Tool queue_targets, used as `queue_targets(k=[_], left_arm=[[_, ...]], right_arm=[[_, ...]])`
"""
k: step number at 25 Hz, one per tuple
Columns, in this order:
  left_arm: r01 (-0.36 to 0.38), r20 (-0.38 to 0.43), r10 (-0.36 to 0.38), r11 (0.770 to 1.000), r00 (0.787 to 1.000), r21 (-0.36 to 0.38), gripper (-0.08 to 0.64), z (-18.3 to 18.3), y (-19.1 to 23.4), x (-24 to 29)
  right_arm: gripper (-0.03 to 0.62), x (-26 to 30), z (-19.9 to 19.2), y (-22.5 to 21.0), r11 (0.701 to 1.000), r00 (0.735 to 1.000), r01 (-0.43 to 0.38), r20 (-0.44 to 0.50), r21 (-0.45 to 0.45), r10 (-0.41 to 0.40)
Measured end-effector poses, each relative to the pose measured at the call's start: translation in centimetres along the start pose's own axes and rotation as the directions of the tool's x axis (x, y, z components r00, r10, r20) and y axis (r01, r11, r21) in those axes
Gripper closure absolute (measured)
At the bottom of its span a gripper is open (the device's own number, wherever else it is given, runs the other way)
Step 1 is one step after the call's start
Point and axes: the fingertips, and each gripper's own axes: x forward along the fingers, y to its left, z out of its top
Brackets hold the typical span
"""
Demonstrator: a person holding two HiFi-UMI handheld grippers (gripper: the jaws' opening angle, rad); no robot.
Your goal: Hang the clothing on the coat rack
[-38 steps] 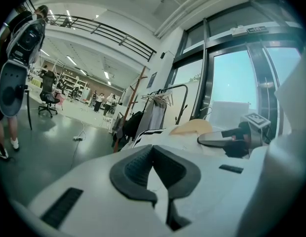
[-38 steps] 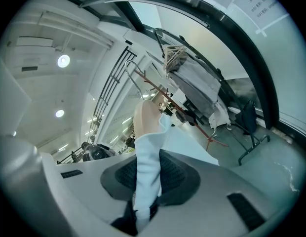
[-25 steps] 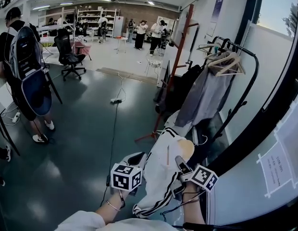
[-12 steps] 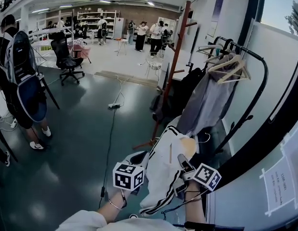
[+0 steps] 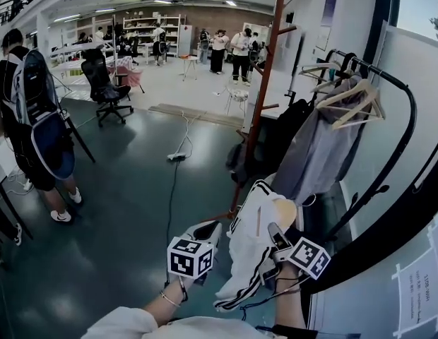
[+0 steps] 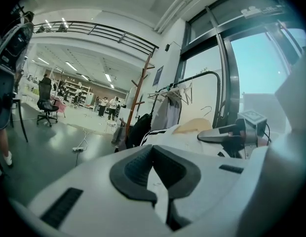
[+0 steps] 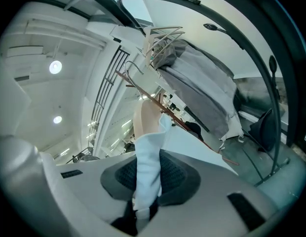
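- The white, black-striped garment is held up in the air on the near side of the wooden coat rack, short of its foot and on none of its pegs.
- The right tongs pinch a fold of its white cloth. The left tongs are closed on a thin white layer at its left edge.
- Just right of the coat rack, a black clothes rail carries a grey garment on a hanger, crowding that side.
- Left of the coat rack lies open dark floor, crossed by a cable with a power strip. A person with a backpack stands well apart.
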Motion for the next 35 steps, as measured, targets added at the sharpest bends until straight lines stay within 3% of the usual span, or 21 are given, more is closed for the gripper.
queue_targets(k=[4, 16, 27, 35], left_arm=[[-0.001, -0.017, 0.001, 1.000, 1.000, 0.000, 0.551, 0.1, 0.3, 2.1], [0.037, -0.032, -0.036, 0.999, 0.999, 0.019, 0.551, 1.5, 2.3, 8.5], [0.110, 0.018, -0.111, 0.993, 0.994, 0.032, 0.551, 7.8, 7.1, 18.3], [0.153, -0.001, -0.153, 0.988, 0.988, 0.012, 0.551, 9.4, 10.3, 24.9]], right_arm=[[0.509, 1.6, 1.1, -1.2, 1.000, 1.000, 0.010, -0.008, -0.024, -0.010], [0.509, 6.6, 4.2, -3.9, 1.000, 1.000, 0.021, 0.010, 0.016, -0.021], [0.509, 14.7, 9.6, -4.9, 0.998, 0.997, 0.060, 0.053, -0.004, -0.059], [0.509, 20.0, 13.6, -5.9, 0.995, 0.990, 0.096, 0.101, -0.018, -0.093]])
